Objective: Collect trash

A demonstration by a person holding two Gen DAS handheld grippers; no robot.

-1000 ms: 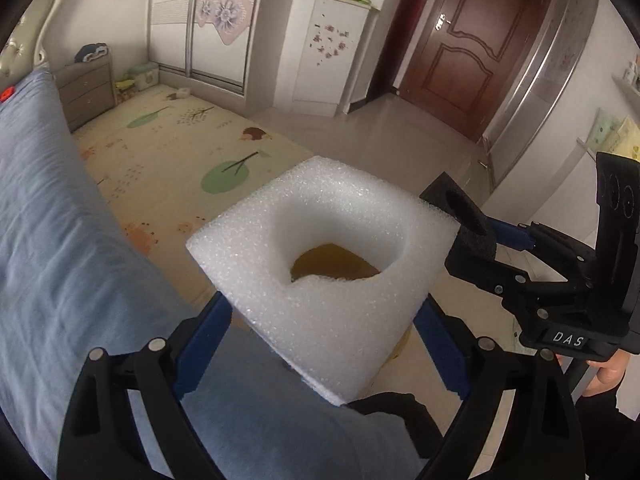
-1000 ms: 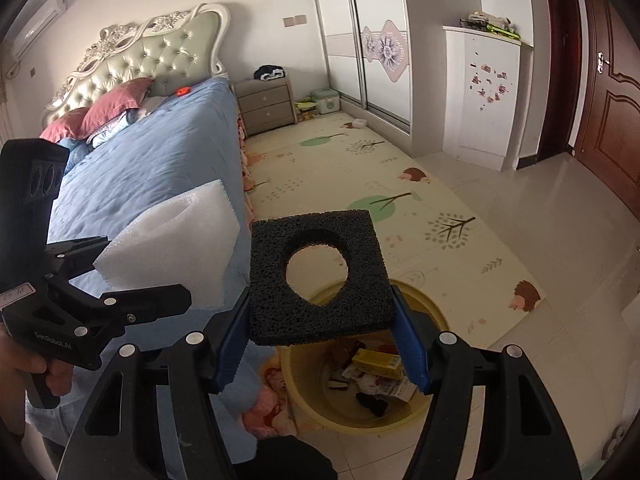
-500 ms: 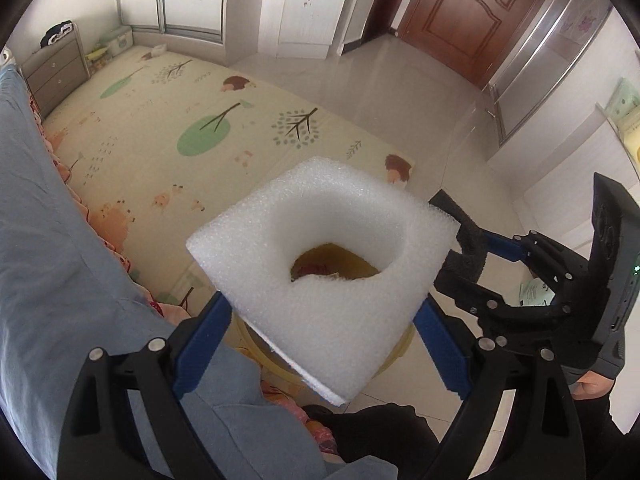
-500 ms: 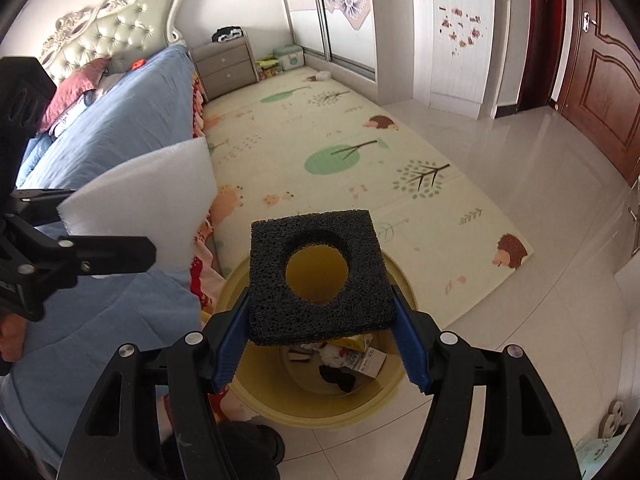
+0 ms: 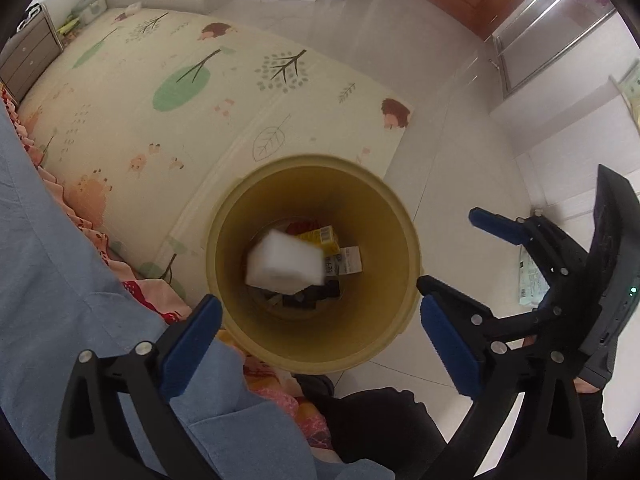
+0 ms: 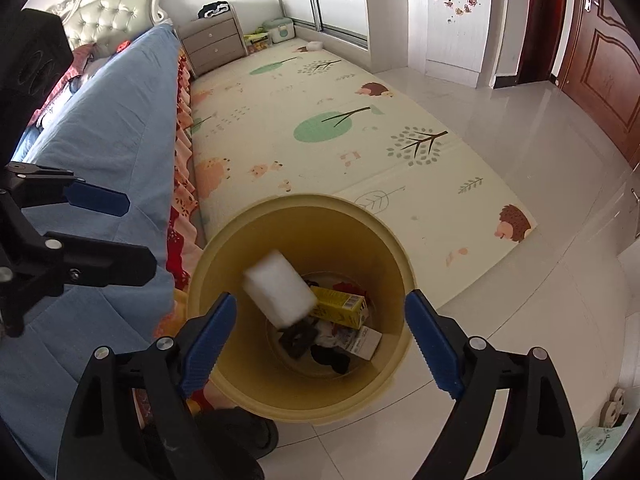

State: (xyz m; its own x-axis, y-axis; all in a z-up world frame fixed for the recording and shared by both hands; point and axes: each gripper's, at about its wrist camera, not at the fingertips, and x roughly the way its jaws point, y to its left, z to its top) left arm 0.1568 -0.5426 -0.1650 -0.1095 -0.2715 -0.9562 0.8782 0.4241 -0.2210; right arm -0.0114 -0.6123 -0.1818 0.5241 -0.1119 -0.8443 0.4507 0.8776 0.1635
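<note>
A round yellow bin (image 5: 380, 240) (image 6: 340, 240) stands on the floor beside the bed, right under both grippers. A white foam block (image 5: 284, 266) (image 6: 280, 294), blurred, is loose inside the bin, above a yellow carton (image 6: 340, 306) and other trash. A dark lump in there (image 6: 298, 338) looks like the black foam piece. My left gripper (image 5: 320, 344) (image 6: 116, 236) points down over the bin's near rim, its jaws opening with nothing between them. My right gripper (image 6: 320, 344) (image 5: 472, 260) hangs beside it, jaws also opening and holding nothing.
A bed with a blue cover (image 5: 60, 260) (image 6: 100, 140) runs along the left, touching the bin. A patterned play mat (image 6: 320, 140) lies beyond the bin, tiled floor to the right. A packet (image 5: 532, 280) lies on the tiles. A person's dark shoe (image 5: 380, 420) is at the bottom.
Both grippers tipped down over the bin and their jaws spread. The white foam left the left gripper and the black foam left the right one; both dropped into the bin.
</note>
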